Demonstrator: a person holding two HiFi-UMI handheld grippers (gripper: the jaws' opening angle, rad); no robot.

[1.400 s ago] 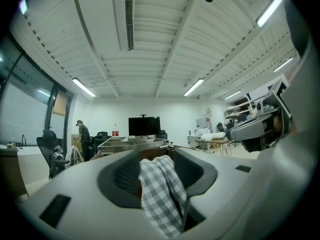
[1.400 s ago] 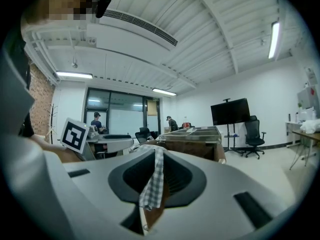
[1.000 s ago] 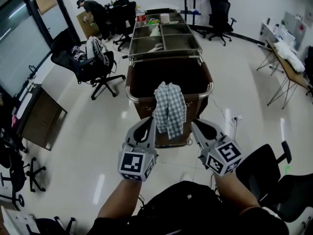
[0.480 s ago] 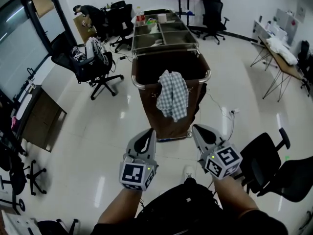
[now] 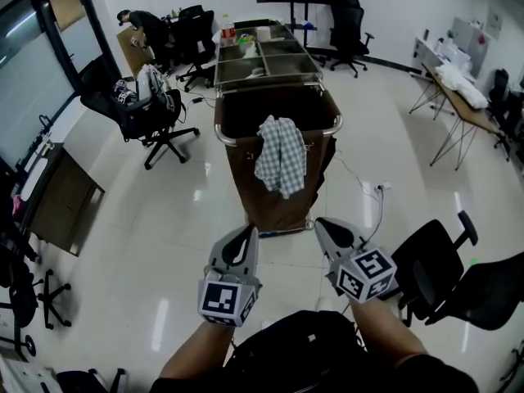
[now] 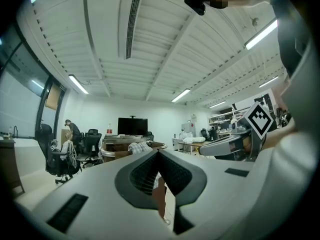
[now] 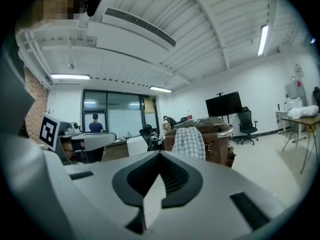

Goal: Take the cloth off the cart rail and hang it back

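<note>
My left gripper and right gripper are both clenched tight with nothing between their jaws, side by side and well short of the cart. Ahead, the checked cloth hangs crumpled over the cart's near rail, drooping down its brown front.

grey-white checked cloth, brown cart, chrome rail, light grey left gripper and right gripper with black-and-white square markers, glossy white floor, black office chairs
</note>
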